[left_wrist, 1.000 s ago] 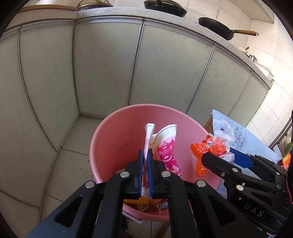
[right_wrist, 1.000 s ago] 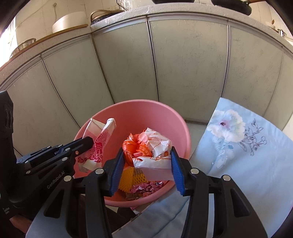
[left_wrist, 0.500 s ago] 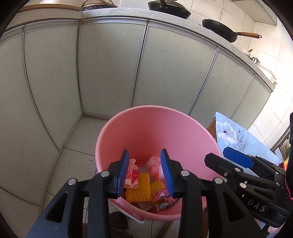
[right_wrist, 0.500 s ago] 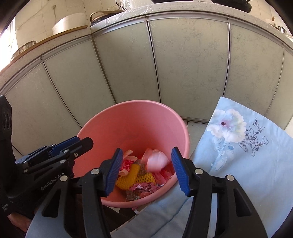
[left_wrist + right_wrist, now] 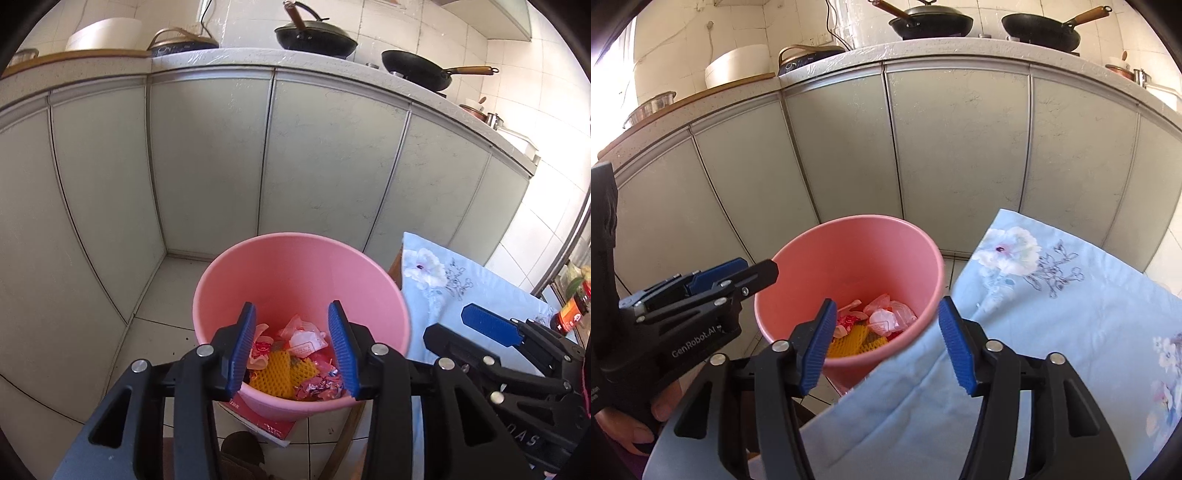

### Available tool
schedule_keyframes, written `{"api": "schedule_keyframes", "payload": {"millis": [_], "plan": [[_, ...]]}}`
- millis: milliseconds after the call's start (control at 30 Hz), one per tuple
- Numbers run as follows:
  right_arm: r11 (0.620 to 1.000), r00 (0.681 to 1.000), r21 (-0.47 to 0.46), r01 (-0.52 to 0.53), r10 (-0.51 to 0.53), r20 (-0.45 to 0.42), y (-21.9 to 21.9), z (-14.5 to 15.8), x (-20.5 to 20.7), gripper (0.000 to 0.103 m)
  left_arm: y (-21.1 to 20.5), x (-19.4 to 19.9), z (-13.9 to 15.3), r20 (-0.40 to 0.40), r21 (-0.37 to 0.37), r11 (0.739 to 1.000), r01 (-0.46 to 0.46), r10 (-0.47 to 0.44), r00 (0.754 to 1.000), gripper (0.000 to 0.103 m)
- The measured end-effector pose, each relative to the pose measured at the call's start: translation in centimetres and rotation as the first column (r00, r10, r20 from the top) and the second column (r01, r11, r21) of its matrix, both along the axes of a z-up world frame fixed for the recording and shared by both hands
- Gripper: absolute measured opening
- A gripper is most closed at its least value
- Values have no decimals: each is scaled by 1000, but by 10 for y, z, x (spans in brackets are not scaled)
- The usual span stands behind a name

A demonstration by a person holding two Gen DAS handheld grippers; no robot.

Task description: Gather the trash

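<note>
A pink bucket (image 5: 303,266) stands on the tiled floor by the cabinets; it also shows in the right wrist view (image 5: 849,254). Inside lies trash: wrappers (image 5: 303,338), orange foam netting (image 5: 280,373), and the same pile in the right wrist view (image 5: 882,321). My left gripper (image 5: 293,347) is open and empty above the bucket's near rim. My right gripper (image 5: 888,341) is open and empty, over the bucket's near edge and the cloth. Each gripper shows in the other's view: the right one (image 5: 491,328) and the left one (image 5: 735,277).
A light blue floral cloth (image 5: 1052,314) covers a surface right of the bucket. Grey cabinet doors (image 5: 207,166) curve behind it. Pans (image 5: 314,37) sit on the counter above. A bottle (image 5: 570,314) stands at far right. A booklet (image 5: 266,424) lies under the bucket.
Both grippers opened and let go of their wrappers, which dropped into the bucket. Both grippers have then risen and pulled back from it.
</note>
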State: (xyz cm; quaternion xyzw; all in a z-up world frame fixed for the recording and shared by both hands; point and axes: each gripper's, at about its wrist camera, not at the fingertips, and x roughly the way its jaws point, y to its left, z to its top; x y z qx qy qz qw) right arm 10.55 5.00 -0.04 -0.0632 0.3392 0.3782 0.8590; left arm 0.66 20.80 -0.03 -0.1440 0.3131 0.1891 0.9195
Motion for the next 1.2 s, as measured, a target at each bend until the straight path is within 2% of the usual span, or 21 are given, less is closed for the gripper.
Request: {"api": "schedule_keyframes", "payload": {"millis": [500, 900, 1200], "plan": [[996, 994, -18, 85, -84, 66, -46, 14, -46, 64, -55, -32, 30, 40, 80, 997, 22, -25, 999, 41], [994, 992, -2, 108, -108, 60, -64, 16, -60, 64, -69, -46, 38, 44, 94, 995, 29, -33, 998, 41], [993, 989, 7, 114, -114, 93, -68, 23, -71, 64, -78, -53, 42, 49, 105, 993, 44, -50, 998, 41]]}}
